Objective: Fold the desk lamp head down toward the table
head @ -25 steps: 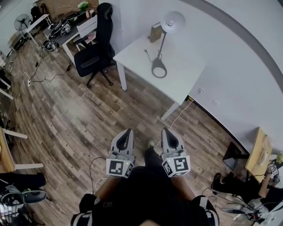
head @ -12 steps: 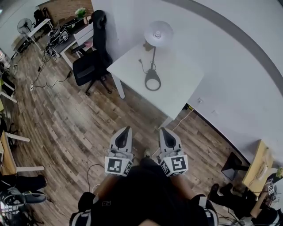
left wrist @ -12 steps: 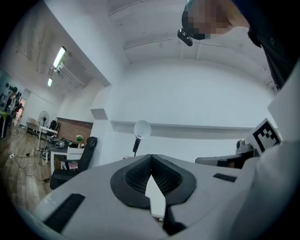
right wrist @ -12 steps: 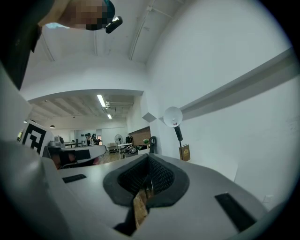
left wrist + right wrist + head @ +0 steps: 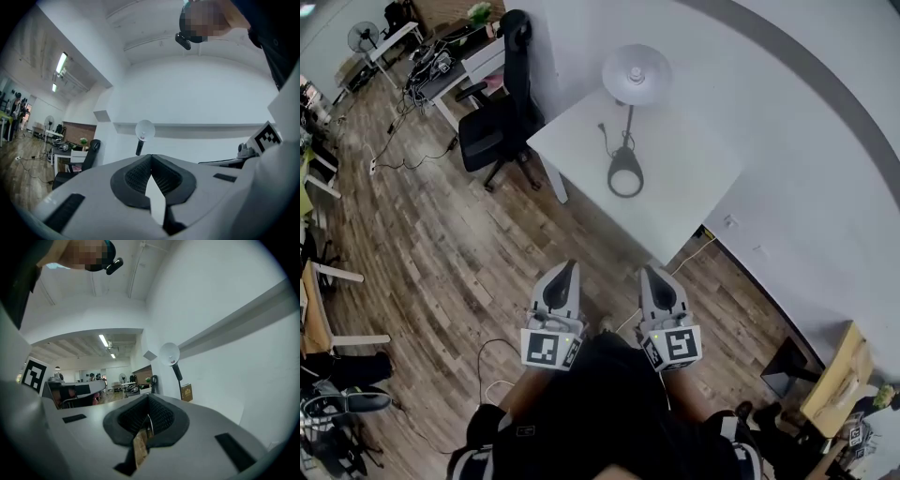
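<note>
Desk lamp (image 5: 630, 112) beyond both claws

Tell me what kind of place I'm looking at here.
Most likely an office or lab workroom: a white table carrying a desk lamp, a black office chair beside it, and a cluttered desk with a standing fan further back.
</note>
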`<state>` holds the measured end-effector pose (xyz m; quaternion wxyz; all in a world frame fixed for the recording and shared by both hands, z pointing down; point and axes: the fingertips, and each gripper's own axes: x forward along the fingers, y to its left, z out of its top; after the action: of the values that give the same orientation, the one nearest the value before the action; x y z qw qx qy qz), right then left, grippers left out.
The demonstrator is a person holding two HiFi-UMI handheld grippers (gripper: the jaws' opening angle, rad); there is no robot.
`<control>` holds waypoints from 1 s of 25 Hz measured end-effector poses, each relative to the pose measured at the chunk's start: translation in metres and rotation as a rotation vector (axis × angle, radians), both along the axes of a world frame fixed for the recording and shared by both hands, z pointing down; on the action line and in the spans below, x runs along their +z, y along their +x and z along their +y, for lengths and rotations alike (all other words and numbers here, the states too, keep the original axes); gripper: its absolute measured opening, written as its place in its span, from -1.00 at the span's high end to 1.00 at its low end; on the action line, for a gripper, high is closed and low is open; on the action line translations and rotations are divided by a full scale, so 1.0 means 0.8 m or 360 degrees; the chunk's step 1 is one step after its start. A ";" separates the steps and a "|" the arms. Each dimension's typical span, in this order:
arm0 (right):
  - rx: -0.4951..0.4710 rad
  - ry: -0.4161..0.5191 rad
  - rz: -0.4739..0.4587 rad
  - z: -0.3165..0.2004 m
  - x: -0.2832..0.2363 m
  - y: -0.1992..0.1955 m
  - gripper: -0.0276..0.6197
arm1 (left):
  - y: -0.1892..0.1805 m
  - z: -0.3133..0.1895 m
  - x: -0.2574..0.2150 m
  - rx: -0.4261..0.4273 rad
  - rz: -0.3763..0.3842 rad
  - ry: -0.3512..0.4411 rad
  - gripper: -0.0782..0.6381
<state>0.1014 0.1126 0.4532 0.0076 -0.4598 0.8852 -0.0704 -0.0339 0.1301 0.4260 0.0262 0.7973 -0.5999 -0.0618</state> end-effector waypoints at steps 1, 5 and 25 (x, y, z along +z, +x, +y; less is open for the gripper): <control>-0.0003 -0.0008 -0.0006 -0.005 0.001 -0.002 0.88 | -0.003 -0.004 0.003 -0.0008 0.0009 -0.0016 0.71; -0.0023 -0.0024 -0.0001 -0.029 0.004 -0.009 0.88 | -0.005 -0.024 0.011 -0.0022 0.0031 -0.0047 0.71; 0.0136 0.0010 0.0055 -0.187 -0.011 -0.060 0.88 | -0.040 -0.217 0.000 0.0197 0.0109 -0.0005 0.71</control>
<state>0.0536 -0.0373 0.4442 -0.0032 -0.4983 0.8650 -0.0593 -0.0662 -0.0436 0.4259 0.0516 0.8302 -0.5483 -0.0864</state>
